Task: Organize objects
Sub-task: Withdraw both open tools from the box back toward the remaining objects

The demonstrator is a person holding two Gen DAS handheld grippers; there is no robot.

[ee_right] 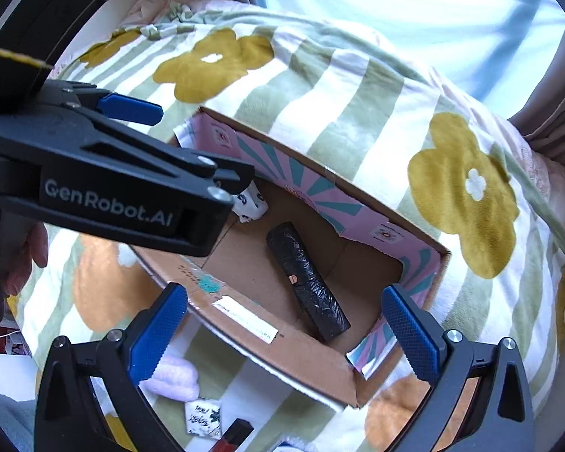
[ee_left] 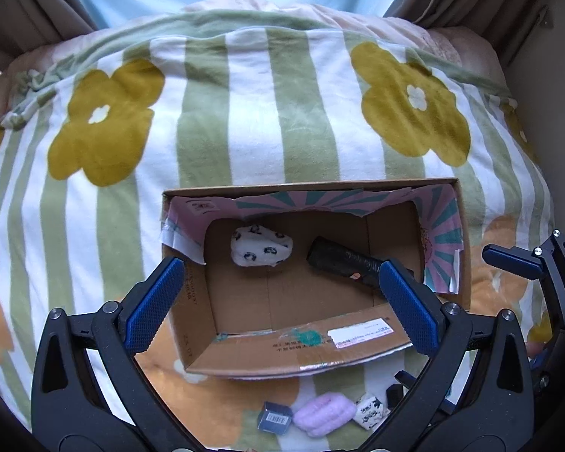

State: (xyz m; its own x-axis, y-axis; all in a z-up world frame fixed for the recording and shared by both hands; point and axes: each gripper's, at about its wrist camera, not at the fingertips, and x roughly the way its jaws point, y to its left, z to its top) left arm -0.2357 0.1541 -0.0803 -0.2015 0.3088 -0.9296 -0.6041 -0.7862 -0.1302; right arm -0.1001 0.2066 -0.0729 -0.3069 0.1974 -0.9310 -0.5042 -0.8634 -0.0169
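On the flowered blanket [ee_left: 245, 120], a torn cardboard box [ee_left: 358, 361] holds a black, seemingly plastic-wrapped roll [ee_left: 342, 261]; both tools gape empty.

"GenRobot.AI" — white lettering on left tool [ee_right: 132, 113], box [ee_right: 312, 361] label unreadable

Open cardboard box [ee_left: 305, 354] holds black roll [ee_left: 344, 261], white packet [ee_left: 260, 250].

An open cardboard box [ee_right: 312, 358] sits on a flower-patterned blanket [ee_right: 358, 120]. Inside lie a black roll [ee_right: 307, 282] and a white printed packet [ee_right: 250, 203]. The right gripper [ee_right: 284, 329] hovers over the box with its blue fingers spread wide and empty. The left gripper [ee_right: 199, 143] reaches across from the left above the packet.
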